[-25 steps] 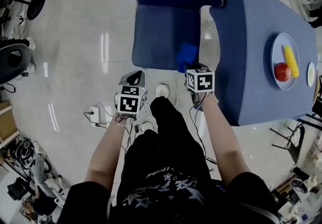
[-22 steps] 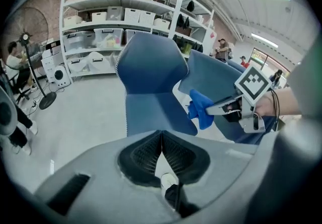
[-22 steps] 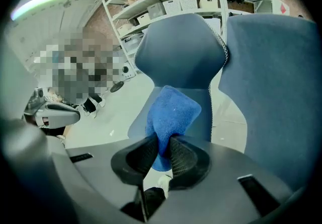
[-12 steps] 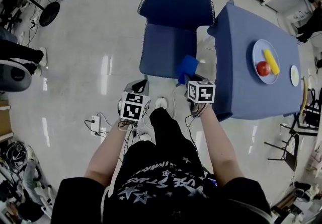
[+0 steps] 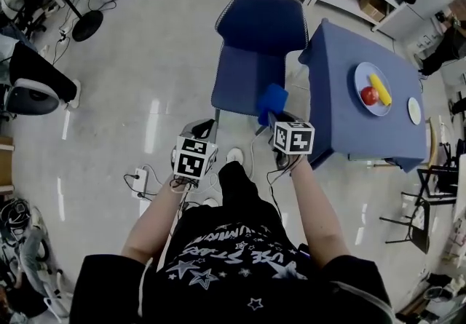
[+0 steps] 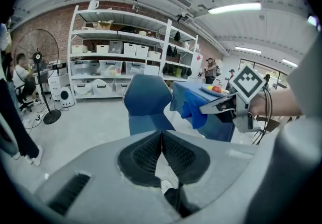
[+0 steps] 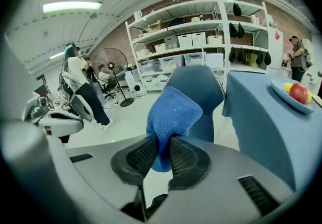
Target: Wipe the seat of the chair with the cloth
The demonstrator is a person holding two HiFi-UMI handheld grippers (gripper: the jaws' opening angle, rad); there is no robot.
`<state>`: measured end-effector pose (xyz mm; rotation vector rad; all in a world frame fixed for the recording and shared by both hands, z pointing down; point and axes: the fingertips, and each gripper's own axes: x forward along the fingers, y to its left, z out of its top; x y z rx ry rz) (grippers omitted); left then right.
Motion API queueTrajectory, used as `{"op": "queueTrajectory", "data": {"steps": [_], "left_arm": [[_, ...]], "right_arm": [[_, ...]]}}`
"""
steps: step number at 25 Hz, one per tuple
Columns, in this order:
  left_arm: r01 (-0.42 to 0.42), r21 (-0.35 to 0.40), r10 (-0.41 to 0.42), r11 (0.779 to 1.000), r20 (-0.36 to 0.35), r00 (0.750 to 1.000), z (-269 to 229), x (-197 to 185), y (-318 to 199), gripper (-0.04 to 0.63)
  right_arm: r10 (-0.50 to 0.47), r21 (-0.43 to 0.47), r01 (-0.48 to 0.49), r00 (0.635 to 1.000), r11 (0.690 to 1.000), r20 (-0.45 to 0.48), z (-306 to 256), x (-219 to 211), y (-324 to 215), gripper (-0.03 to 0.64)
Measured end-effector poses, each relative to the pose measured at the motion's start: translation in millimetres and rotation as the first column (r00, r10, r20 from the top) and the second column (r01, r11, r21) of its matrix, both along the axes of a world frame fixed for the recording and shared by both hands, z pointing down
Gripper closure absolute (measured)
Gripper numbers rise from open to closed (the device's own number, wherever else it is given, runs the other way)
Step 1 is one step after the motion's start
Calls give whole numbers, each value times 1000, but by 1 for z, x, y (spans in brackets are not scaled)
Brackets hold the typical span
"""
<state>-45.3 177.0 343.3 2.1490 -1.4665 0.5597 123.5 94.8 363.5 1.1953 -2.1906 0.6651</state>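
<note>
A blue chair (image 5: 255,46) stands on the floor ahead of me, its seat (image 5: 242,88) facing me and its backrest (image 7: 197,84) beyond. My right gripper (image 5: 279,117) is shut on a bright blue cloth (image 5: 271,101), which bunches up above the jaws in the right gripper view, cloth (image 7: 171,115). It hangs just off the seat's near right corner, above the floor. My left gripper (image 5: 202,128) is shut with nothing in it, near the seat's front left, and its view shows the chair (image 6: 146,104) and the cloth (image 6: 195,108) in the other gripper.
A table with a blue cover (image 5: 342,108) stands right of the chair, bearing a plate (image 5: 362,81) with a red and a yellow fruit. Shelving (image 6: 121,52) lines the back wall. A power strip (image 5: 139,181) and cables lie on the floor at left. People sit by a fan (image 7: 113,74).
The head view has pulled back and up: chair and table look smaller and farther, and more of the room shows. Both grippers keep their places by the seat's front edge.
</note>
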Motion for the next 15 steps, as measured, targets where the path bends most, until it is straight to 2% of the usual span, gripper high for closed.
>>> {"op": "queueTrajectory", "data": {"steps": [8, 15], "left_arm": [[-18, 30, 17, 999, 14, 1000, -17, -12, 50, 575], [-33, 38, 32, 999, 7, 999, -20, 1, 86, 575]], "right_arm": [[5, -5, -5, 1000, 1000, 28, -10, -2, 71, 561], [9, -33, -9, 1000, 999, 7, -2, 16, 121, 561]]}}
